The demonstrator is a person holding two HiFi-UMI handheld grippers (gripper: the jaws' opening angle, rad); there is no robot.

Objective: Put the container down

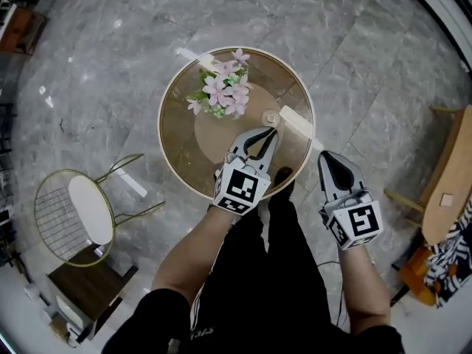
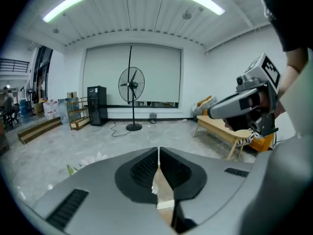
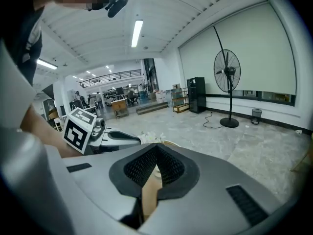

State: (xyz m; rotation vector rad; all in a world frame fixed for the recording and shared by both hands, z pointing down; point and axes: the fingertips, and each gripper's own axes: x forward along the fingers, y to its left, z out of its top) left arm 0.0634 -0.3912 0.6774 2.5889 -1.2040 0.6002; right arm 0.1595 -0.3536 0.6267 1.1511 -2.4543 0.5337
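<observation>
A small clear glass container stands upright on the round glass table, right of the table's middle. My left gripper hovers just short of it, its jaws shut with nothing between them; in the left gripper view its pads meet. My right gripper is held off the table's right rim, also shut and empty, its jaws closed tip to tip. Each gripper shows in the other's view: the right gripper and the left gripper.
Pink flowers lie on the table's far left part. A wire chair stands on the marble floor at the left, a wooden bench at the right. A standing fan is far off.
</observation>
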